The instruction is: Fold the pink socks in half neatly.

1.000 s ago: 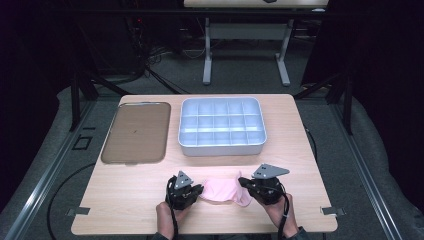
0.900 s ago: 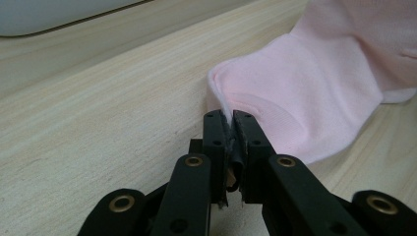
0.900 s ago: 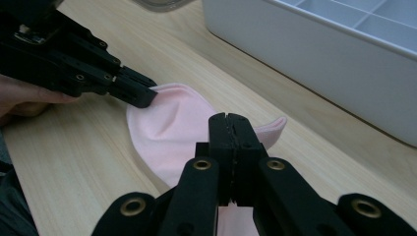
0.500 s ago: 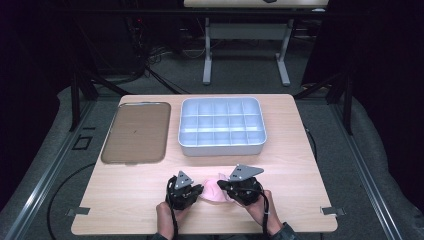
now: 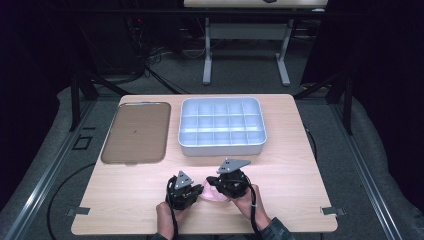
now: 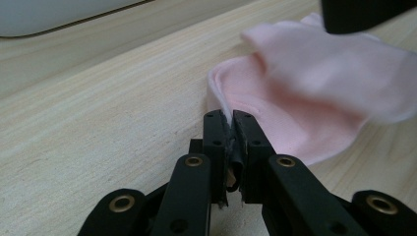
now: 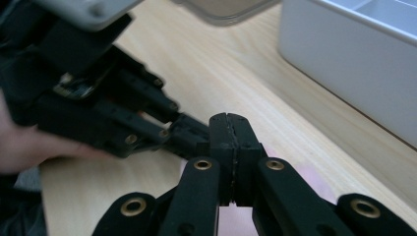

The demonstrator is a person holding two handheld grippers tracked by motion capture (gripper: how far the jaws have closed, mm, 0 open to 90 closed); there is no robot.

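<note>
Okay, your two grippers sit close together at the near edge of the tabletop (image 5: 300,180), with the pink cloth (image 5: 212,194) lying between them. Left gripper (image 5: 192,192) — its fingers are pressed together on an edge of the pink cloth; in the left gripper view you can see a thin bit of fabric pinched between the black pads (image 6: 216,142), and the rest of the cloth (image 6: 305,93) spreads out ahead and to the right, partly folded over itself, flat on the wood. Right gripper (image 5: 216,185) — in the right gripper view its fingers (image 7: 230,147) stand tight together; a faint pink shows below them, but you cannot tell from that view whether cloth is caught between the pads. That view also shows your left gripper (image 7: 98,108) just beyond the right one's tips, nearly touching, with your left hand (image 7: 29,147) behind it.

Farther back on the tabletop stands the white compartment tray (image 5: 222,148), divided into a grid of cells, well apart from the cloth. To its left lies the flat brown tray (image 5: 135,132), just beside the white one. Beyond the tabletop, dark floor and the legs of another table (image 5: 245,50).
</note>
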